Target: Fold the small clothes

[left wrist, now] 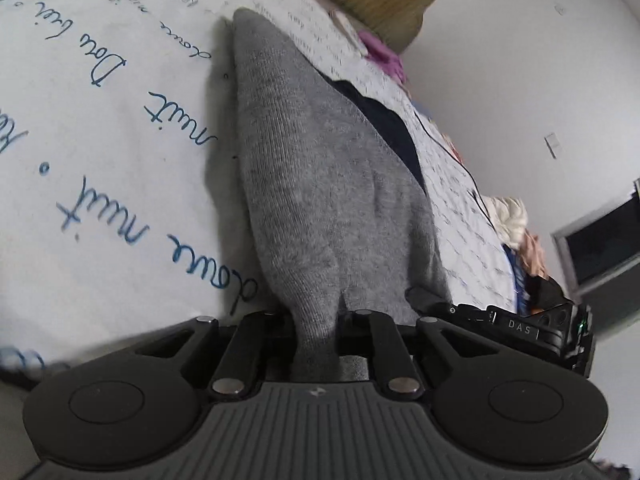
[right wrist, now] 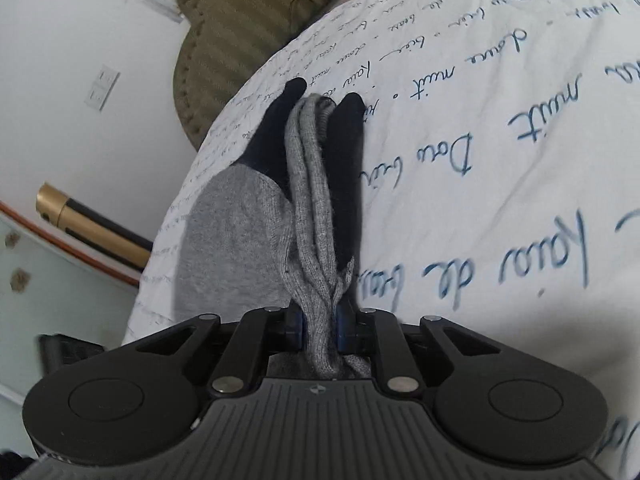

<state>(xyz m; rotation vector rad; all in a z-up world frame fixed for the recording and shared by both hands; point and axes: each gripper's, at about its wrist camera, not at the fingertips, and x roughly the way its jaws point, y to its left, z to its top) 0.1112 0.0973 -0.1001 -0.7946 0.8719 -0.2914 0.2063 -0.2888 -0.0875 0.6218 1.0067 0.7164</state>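
Observation:
A grey knitted sock (left wrist: 320, 168) with a dark navy part (left wrist: 380, 120) lies stretched across the white sheet, reaching away from my left gripper (left wrist: 316, 332). That gripper is shut on the sock's near end, and the cloth hides its fingertips. The body of the other gripper (left wrist: 520, 328) shows just to the right. In the right wrist view, my right gripper (right wrist: 322, 328) is shut on bunched grey ribbed cloth (right wrist: 312, 208) between its blue pads (right wrist: 298, 328). Two navy toe ends (right wrist: 296, 92) point away on either side of the bunch, and a flat grey part (right wrist: 232, 232) lies to the left.
The bed sheet (left wrist: 100, 140) is white with blue handwriting print. An olive striped cushion (right wrist: 240, 20) sits at the bed's far end. A purple cloth (left wrist: 380, 52), a black cable (left wrist: 452, 152) and a clothes pile (left wrist: 516, 224) lie along the bed's edge. A gold and black tube (right wrist: 92, 232) leans by the wall.

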